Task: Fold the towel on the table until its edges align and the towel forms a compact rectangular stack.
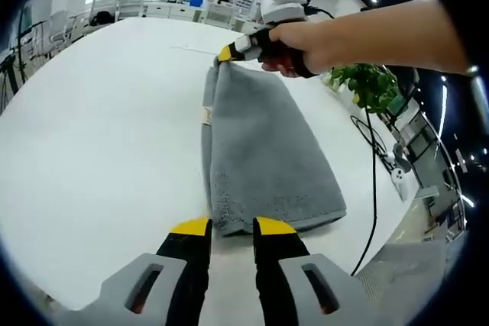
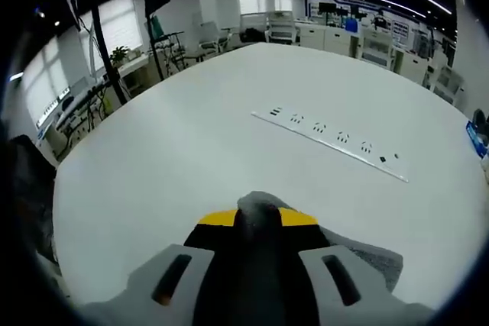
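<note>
Grey towel (image 1: pixel 260 158) | small tag, unreadable | right gripper (image 2: pixel 258 219) pinching corner

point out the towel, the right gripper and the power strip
towel (image 1: pixel 263 158), left gripper view, middle of the folded grey cloth
right gripper (image 1: pixel 227 53), left gripper view, yellow tips pinching the towel's far corner
power strip (image 2: pixel 328 143), right gripper view, middle of the white bar

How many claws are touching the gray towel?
2. The right claw pinches the far corner of the towel. The left claw sits open around the towel's near edge. None seem hidden.
</note>
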A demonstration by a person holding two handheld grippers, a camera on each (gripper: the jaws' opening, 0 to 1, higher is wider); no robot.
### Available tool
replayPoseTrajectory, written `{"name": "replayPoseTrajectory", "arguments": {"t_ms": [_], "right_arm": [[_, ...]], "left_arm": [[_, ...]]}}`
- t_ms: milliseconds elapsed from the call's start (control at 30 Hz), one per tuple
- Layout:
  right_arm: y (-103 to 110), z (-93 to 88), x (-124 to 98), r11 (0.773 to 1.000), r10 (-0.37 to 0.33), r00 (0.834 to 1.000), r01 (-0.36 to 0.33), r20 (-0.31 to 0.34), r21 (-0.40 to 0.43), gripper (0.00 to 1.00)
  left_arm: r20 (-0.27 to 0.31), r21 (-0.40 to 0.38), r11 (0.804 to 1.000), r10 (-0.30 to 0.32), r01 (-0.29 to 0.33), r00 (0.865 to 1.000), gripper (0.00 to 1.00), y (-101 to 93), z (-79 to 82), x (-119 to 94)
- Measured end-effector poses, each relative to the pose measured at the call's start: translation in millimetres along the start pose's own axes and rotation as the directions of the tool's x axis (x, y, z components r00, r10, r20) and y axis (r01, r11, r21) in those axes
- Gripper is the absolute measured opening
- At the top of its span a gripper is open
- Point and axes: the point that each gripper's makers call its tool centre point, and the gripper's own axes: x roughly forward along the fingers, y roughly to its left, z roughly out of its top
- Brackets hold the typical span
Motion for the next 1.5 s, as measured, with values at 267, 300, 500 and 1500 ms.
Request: {"name": "replayPoseTrajectory", "arguments": {"t_ms": [267, 300, 500, 1500], "right_arm": [[-3.9, 0.7, -9.8, 1.000, -0.006, 1.000, 0.005, 0.024, 0.019, 0.19], [-4.1, 0.7, -11.7, 1.000, -0.008, 1.000, 0.008, 0.025, 0.012, 0.18], [-4.4, 6.1, -18.0, 1.000, 0.007, 0.998, -0.007, 0.066, 0.008, 0.18], [16.9, -19.2, 17.9, 0.994, 0.103, 0.991, -0.105, -0.084, -0.026, 0.14]], "left_arm": [[0.038, 0.025, 1.000, -0.007, 0.006, 0.999, 0.23, -7.6, 12.0, -0.2], [0.039, 0.026, 1.000, -0.011, 0.010, 0.999, 0.23, -8.9, 12.3, -0.3], [0.047, 0.028, 0.999, -0.019, 0.017, 0.999, 0.22, -12.0, 14.2, -0.1], [0.051, 0.009, 1.000, 0.002, -0.003, 0.999, 0.22, 3.6, 19.6, 3.9]]}}
